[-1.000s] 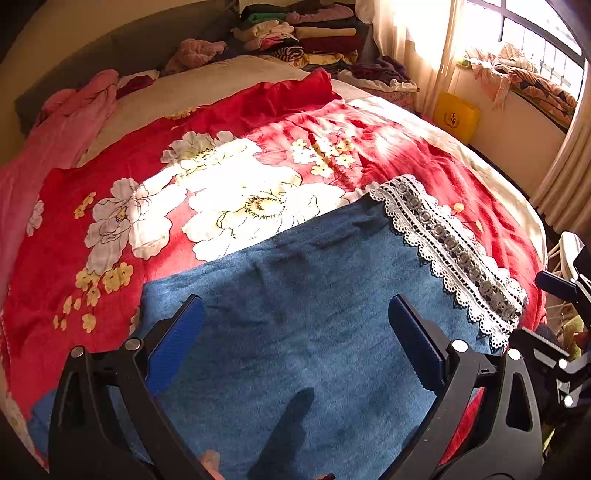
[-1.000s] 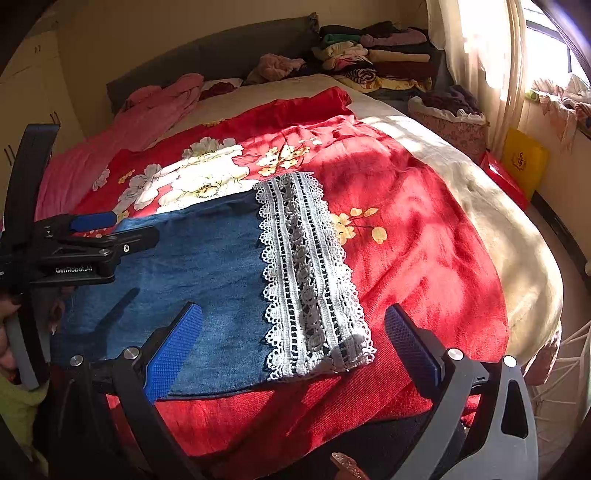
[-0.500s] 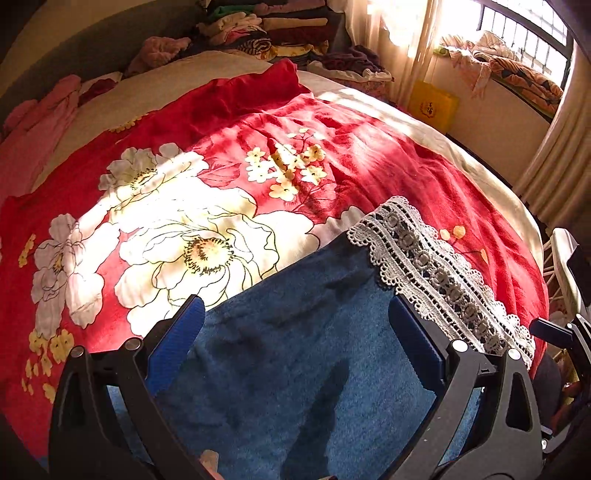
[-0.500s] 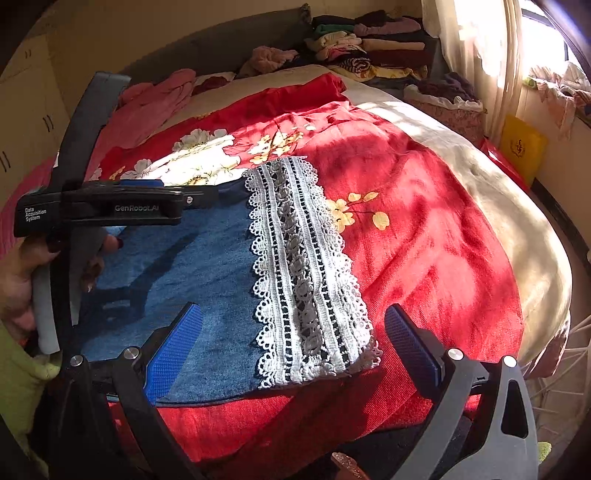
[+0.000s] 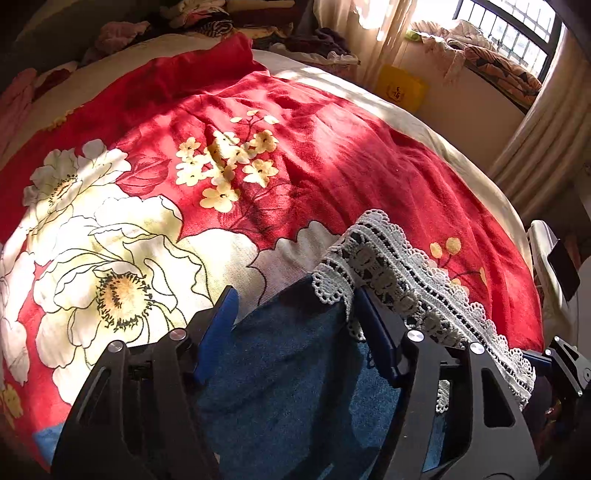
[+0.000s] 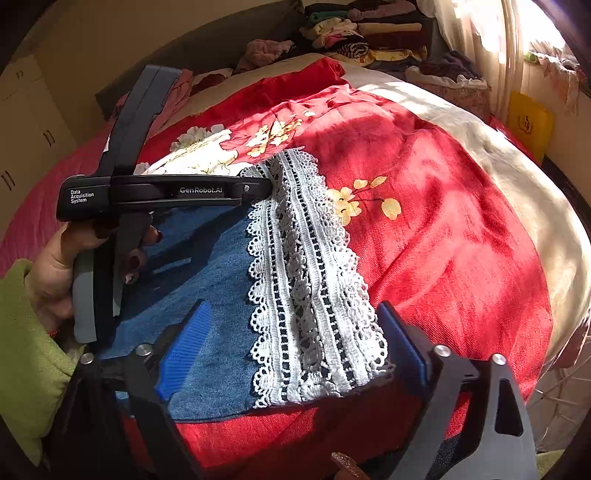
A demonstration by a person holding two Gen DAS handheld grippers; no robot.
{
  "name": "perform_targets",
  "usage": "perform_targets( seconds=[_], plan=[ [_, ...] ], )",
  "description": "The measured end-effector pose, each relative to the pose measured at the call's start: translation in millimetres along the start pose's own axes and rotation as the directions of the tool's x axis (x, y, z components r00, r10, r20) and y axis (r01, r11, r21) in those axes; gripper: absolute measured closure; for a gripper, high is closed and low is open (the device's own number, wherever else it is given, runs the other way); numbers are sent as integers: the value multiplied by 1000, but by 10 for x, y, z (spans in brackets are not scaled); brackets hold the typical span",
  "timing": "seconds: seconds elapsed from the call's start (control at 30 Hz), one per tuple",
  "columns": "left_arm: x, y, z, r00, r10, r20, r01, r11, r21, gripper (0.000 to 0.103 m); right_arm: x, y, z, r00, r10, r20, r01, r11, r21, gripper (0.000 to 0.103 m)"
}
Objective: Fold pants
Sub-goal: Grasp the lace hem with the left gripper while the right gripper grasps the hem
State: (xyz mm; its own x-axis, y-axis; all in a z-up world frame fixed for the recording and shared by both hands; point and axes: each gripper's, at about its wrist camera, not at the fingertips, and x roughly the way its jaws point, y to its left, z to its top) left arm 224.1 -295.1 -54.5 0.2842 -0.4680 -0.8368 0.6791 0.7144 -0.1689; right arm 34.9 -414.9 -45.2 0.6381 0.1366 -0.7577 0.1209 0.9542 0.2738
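The blue denim pants [image 6: 207,280] lie flat on a red flowered blanket [image 6: 443,221] spread over the bed, at its near edge. Their white lace hem [image 6: 314,280] runs from near to far along the right side of the denim.

The left gripper [image 5: 291,321] is low over the far corner of the pants, where denim meets lace. Its blue fingers [image 5: 218,328] stand apart with a raised fold of denim between them; the right finger lies against the lace edge, and the lace drapes over its tip. Whether the pads actually pinch the cloth, I cannot tell. In the right wrist view this gripper [image 6: 258,188] reaches in from the left, its tip at the far end of the lace, held by a hand [image 6: 55,266] in a green sleeve [image 6: 26,350].

The right gripper [image 6: 291,354] hangs over the near end of the lace, spread wide, its fingers to either side of the lace band, holding nothing.

Folded clothes [image 6: 354,29] are stacked at the far end of the bed, and a yellow bag [image 6: 530,123] stands by the curtain on the right.
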Motion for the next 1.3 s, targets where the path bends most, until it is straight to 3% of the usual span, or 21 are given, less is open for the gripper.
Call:
perform_targets(
  seconds=[0.07, 0.13, 0.27, 0.5, 0.57, 0.7, 0.8, 0.83, 0.87, 0.9, 0.93, 1.17, 1.3],
  plan=[
    [-9, -42, -4, 1000, -23, -3, 23, 1000, 5, 67, -17, -21, 0, 1000, 23, 10, -23, 1000, 7, 27],
    [-27, -78, -8, 1000, -22, -4, 22, 1000, 22, 69, -37, -50, 3, 999, 38, 20, -39, 999, 21, 30],
    [-49, -96, -24, 1000, -25, 7, 25, 999, 26, 69, -101, -73, -8, 998, 35, 53, -37, 999, 35, 41],
    [-102, -104, -38, 999, -34, 27, 33, 999, 37, 69, -242, -87, 6, 990, 20, 136, -27, 999, 46, 42],
    [-99, -108, -39, 999, -32, 28, 31, 999, 43, 69, -180, -64, 27, 993, 46, 106, -49, 998, 31, 42],
    [-61, -104, -49, 999, -33, 25, 32, 999, 33, 69, 87, -48, 48, 1000, 16, -12, -15, 999, 28, 40],
    [-61, -115, -61, 999, -27, 32, 26, 999, 32, 74, 161, -115, 53, 998, 48, -36, -45, 997, 67, 41],
    [-62, -115, -62, 999, -27, 35, 25, 999, 35, 79, 159, -120, 47, 998, 52, -34, -50, 997, 67, 43],
    [-75, -126, -64, 999, -19, 43, 17, 999, 39, 84, 157, -117, 42, 998, 64, -30, -62, 996, 63, 51],
    [-90, -134, -64, 999, -9, 49, 7, 999, 39, 85, 156, -110, 38, 994, 105, -29, -103, 993, 59, 68],
    [-107, -137, -67, 998, -6, 56, 4, 999, 36, 88, 153, -96, 30, 987, 156, -27, -154, 987, 55, 73],
    [-416, -95, -114, 990, -45, 135, 46, 999, -8, 95, -71, 34, 5, 975, 215, 57, -215, 977, -2, 80],
    [-715, 7, -159, 978, -69, 197, 77, 996, -35, 95, -342, 297, 10, 953, 275, 127, -265, 960, -91, 80]
  ],
)
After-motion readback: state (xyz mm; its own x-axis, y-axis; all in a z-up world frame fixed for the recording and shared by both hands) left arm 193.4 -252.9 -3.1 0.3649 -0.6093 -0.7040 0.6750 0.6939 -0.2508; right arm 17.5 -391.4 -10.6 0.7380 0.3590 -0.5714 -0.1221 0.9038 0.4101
